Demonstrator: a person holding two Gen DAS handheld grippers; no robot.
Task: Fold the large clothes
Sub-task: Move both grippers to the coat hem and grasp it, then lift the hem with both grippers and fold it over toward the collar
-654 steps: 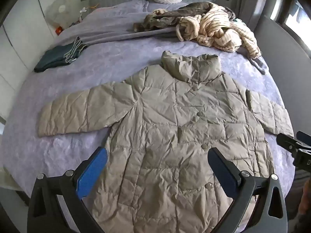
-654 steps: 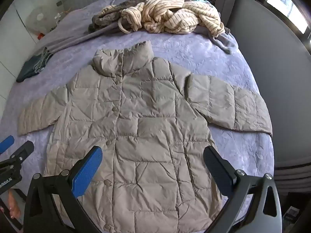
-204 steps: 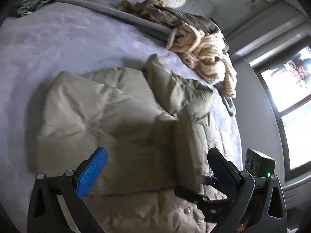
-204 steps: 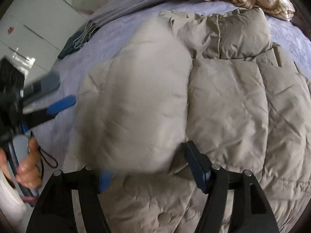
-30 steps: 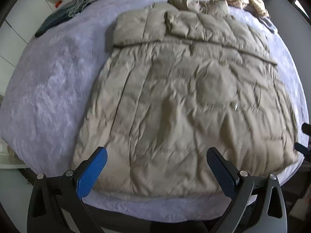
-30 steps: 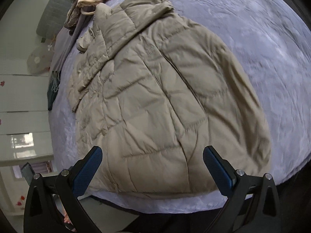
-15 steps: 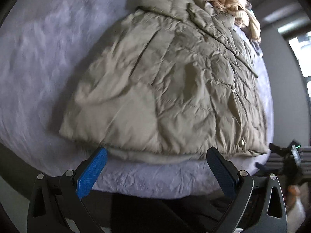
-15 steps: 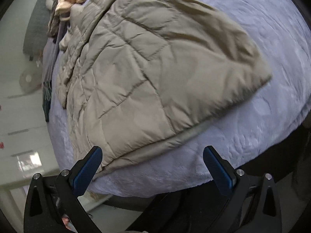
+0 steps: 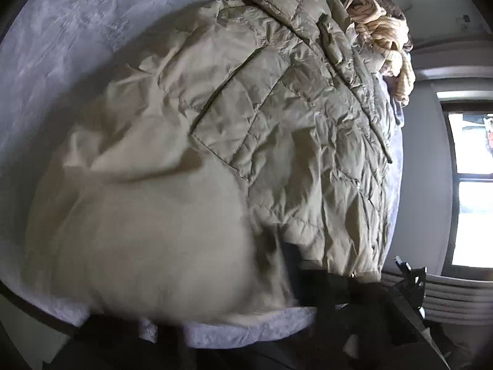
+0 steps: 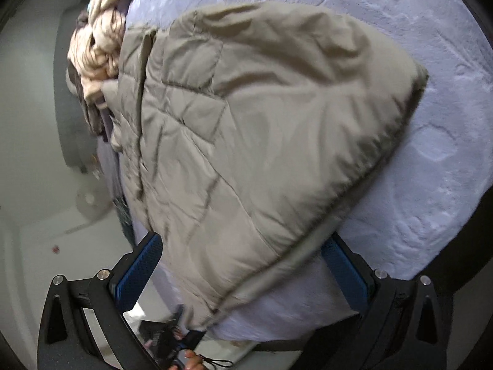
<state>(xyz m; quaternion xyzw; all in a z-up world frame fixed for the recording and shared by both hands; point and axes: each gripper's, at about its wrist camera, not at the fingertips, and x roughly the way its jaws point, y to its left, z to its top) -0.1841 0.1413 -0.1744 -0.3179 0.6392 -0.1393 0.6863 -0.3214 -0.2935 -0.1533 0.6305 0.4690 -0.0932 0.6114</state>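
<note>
Right wrist view: right hand-held gripper (image 10: 243,273) w/ jaws wide, blue pads either side of hem of beige quilted puffer coat (image 10: 262,123); not closed on it.
Left wrist view: left hand-held gripper's fingers hidden by blurred coat hem; can't tell its state.
Coat: on lavender textured bed (image 10: 431,46), hem at near edge.
Bkgd: cream striped knit pile (image 9: 385,34) beyond collar.

Bed (image 10: 431,160): lilac textured cover.
On it: khaki quilted coat (image 9: 277,117); heap of striped cream clothes (image 9: 382,37) beyond.
</note>
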